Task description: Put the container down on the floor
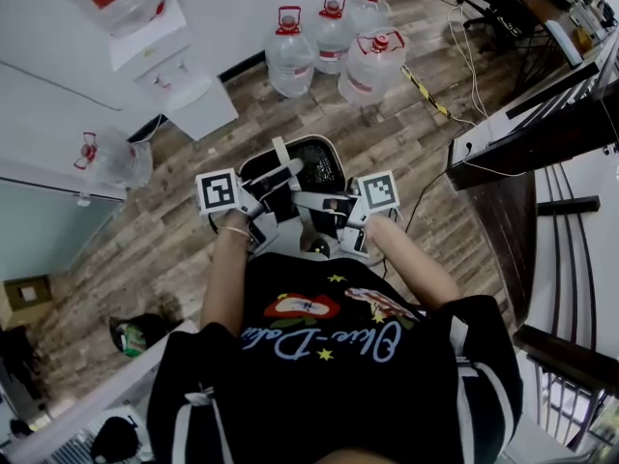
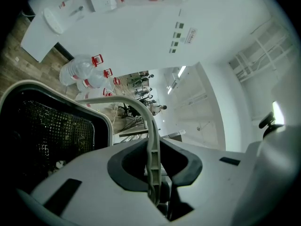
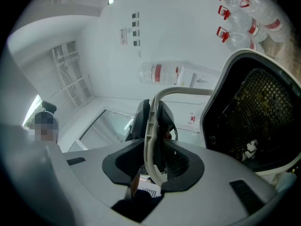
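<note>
The container (image 1: 314, 167) is a white-rimmed bin with a black mesh inside, straight in front of the person over the wooden floor. Its thin white handle (image 1: 280, 155) arches above it. My left gripper (image 1: 282, 176) is shut on that handle from the left, and my right gripper (image 1: 308, 201) from the right. In the left gripper view the handle (image 2: 151, 140) runs edge-on between the pads of my left gripper (image 2: 154, 171), with the bin (image 2: 47, 135) at the left. In the right gripper view the handle (image 3: 149, 126) is clamped in my right gripper (image 3: 153, 161), the bin (image 3: 254, 112) at the right.
Several large water bottles (image 1: 329, 42) stand on the floor ahead, by a white water dispenser (image 1: 174, 75). Another bottle (image 1: 111, 158) lies to the left. A dark desk (image 1: 542, 114) and floor cables (image 1: 455, 66) are at the right. A black bag (image 1: 135, 332) sits behind-left.
</note>
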The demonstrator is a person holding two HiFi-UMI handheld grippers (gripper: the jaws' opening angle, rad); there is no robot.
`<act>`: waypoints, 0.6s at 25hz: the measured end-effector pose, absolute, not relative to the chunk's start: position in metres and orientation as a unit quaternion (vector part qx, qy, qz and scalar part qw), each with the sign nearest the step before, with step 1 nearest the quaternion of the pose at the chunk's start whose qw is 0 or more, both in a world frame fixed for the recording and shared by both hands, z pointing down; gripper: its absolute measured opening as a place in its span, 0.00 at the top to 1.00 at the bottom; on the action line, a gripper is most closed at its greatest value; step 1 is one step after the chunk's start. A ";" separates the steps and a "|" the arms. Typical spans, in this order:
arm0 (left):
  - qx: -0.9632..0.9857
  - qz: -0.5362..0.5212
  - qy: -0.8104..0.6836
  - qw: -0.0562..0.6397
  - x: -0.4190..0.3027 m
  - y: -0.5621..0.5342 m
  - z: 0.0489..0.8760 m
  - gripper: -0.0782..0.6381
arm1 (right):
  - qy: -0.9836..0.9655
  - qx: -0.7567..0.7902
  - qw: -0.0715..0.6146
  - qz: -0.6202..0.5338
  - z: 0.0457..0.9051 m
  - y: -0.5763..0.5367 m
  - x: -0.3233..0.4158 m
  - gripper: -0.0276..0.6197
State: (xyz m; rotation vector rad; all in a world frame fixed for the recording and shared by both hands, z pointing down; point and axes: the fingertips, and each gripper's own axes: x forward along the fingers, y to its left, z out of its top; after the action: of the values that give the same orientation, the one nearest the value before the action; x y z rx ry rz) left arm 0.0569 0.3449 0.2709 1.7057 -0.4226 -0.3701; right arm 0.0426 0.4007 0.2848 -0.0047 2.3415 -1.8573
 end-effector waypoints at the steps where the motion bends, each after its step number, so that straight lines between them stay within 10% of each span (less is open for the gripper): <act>1: 0.743 -0.161 -0.184 0.623 0.056 0.341 0.271 0.81 | 0.781 -0.004 0.075 -0.620 0.286 0.397 0.042 0.79; 15: 0.738 -0.171 -0.165 0.631 0.032 0.265 0.272 0.81 | 0.783 -0.034 0.073 -0.616 0.289 0.319 0.018 0.79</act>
State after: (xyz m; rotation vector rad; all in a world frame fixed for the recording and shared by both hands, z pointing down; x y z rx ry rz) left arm 0.0322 0.2650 0.2721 1.6896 -0.3787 -0.3909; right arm 0.0182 0.3191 0.2888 -0.1007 2.3534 -1.8513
